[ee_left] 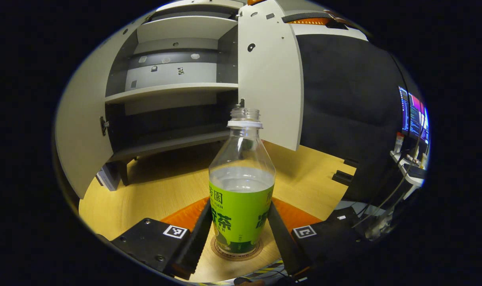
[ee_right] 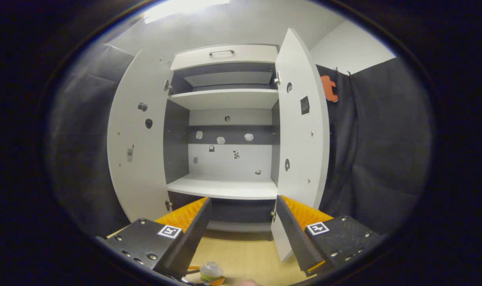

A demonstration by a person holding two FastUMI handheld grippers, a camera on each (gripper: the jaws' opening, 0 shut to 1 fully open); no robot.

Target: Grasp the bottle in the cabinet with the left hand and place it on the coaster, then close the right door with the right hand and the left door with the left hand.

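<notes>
Your left gripper [ee_left: 241, 234] has its fingers close on either side of the bottle [ee_left: 241, 190], which stands upright on the coaster [ee_left: 236, 254] on the counter [ee_left: 161, 186]; you cannot tell whether both fingers press on it. Your right gripper [ee_right: 242, 234] is held with its fingers apart and nothing between them, facing the cabinet [ee_right: 225, 186]. The left door [ee_right: 139, 139] and the right door [ee_right: 302, 119] both stand open.
</notes>
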